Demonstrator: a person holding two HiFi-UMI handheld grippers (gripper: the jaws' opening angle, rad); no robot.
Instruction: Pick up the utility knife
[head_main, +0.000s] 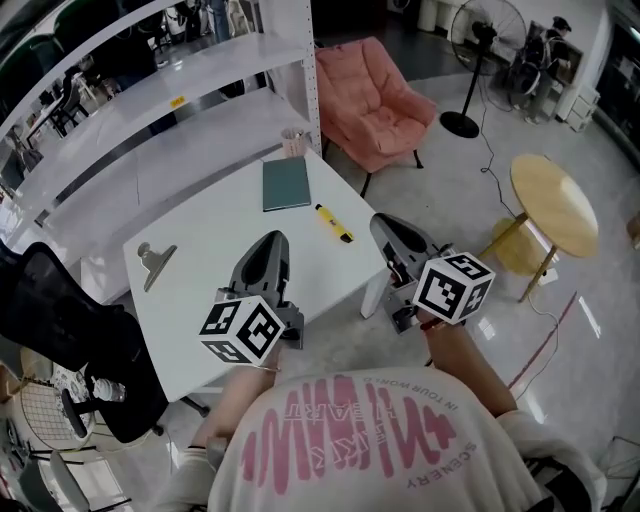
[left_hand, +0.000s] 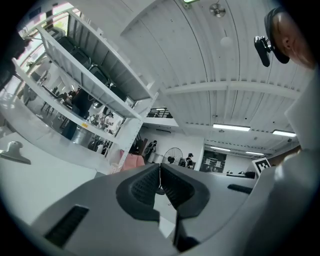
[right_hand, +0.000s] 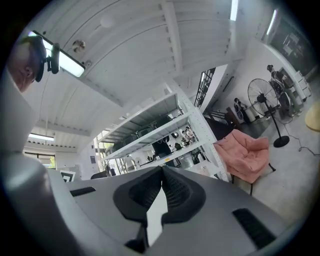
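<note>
Left gripper (head_main: 274, 240) and right gripper (head_main: 384, 222): jaws closed, both empty, at the table's (head_main: 200, 300) near side. One binder clip (head_main: 155, 262) lies at the left corner. One yellow utility knife (head_main: 334, 223) lies near the right edge, untouched. One green notebook (head_main: 286, 183) lies beyond it. One cup (head_main: 293, 142) stands at the far corner, contents indiscernible.

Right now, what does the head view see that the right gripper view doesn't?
Only the head view shows the yellow utility knife, green notebook and binder clip lying on the white table. Only the right gripper view shows ceiling lights and, close up, the right gripper shut on nothing. Both show the pink chair, fan and white shelves.
</note>
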